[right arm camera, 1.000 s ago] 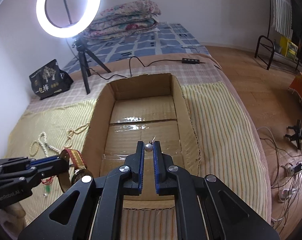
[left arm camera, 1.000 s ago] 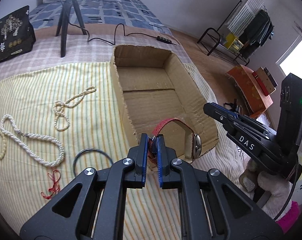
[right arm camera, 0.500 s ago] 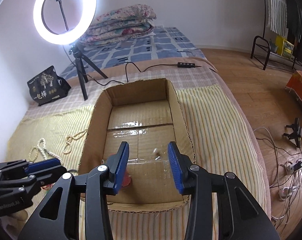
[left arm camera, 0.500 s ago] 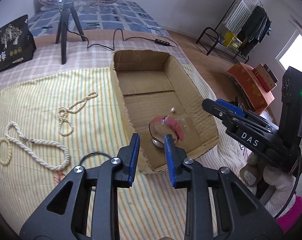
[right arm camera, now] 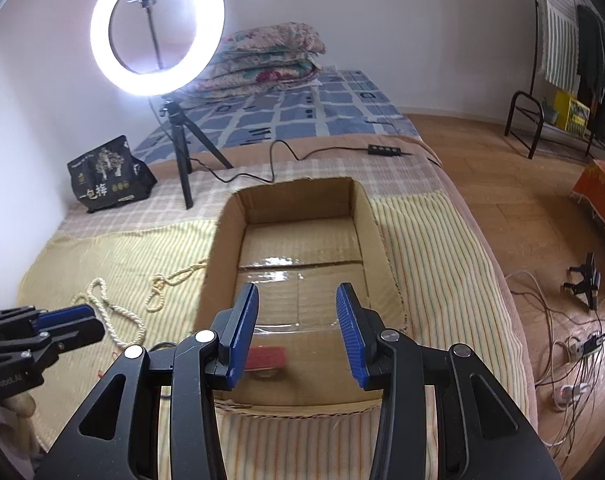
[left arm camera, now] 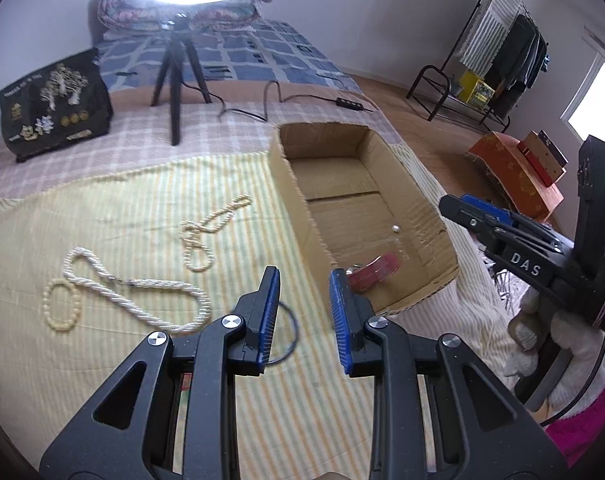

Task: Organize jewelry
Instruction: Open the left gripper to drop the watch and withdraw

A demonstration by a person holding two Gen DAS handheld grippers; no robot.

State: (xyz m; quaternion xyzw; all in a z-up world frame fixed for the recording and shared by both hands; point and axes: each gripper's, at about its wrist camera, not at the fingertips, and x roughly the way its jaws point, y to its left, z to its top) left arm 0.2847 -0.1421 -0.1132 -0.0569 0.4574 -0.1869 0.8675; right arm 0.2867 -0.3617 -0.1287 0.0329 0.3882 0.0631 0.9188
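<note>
Both my claws, left gripper [left arm camera: 304, 300] opening and right gripper [right arm camera: 298, 330] parted, hold nothing; red-strapped watch [left arm camera: 372, 272] sits at the brown cardboard box's [left arm camera: 292, 200] near end. Twisted white pearl rope [left arm camera: 142, 292] could snag mid-bedspread.

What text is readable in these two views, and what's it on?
"DAS": white letters on the right claw, seen from the left wrist view.
"GenRobot.AI": faint print on the left claw, seen from the right wrist view, partly blurred.
"一包荐", as best it reads: large characters on the black bag; its small print and gold seals are too small to read.
Nothing readable on the cardboard box or the yellow packet.
</note>
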